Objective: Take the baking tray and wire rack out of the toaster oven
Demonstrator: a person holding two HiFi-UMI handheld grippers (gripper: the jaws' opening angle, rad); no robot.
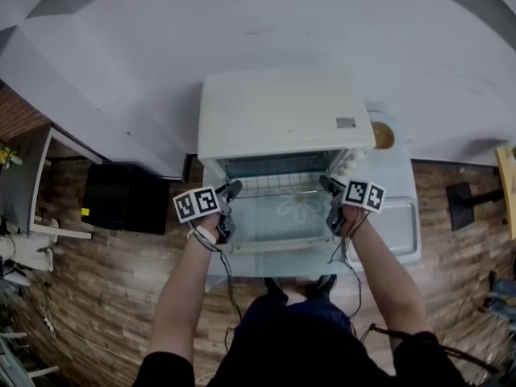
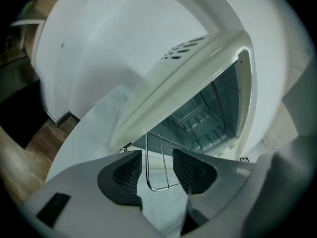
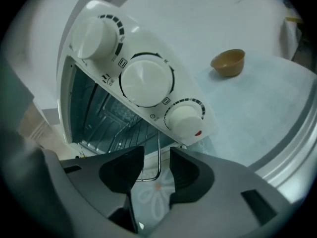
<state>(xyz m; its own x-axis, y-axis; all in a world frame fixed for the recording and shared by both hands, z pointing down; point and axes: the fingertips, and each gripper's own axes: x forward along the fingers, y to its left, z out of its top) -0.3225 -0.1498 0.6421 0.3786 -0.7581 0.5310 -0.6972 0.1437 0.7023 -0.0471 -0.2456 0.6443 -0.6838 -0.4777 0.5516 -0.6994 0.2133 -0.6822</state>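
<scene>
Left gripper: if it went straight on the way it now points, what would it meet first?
The wire rack. Its front corner sits between the open jaws of the left gripper, apparently untouched; going on, the pads would slide along its wires toward the open toaster oven. Depth is unclear.

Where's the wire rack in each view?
Head view: rack at centre, in the oven mouth.
Left gripper view: rack corner at bottom centre, between open jaws.
Right gripper view: rack corner at bottom centre, between open jaws.
Shared landmark: the oven.
</scene>
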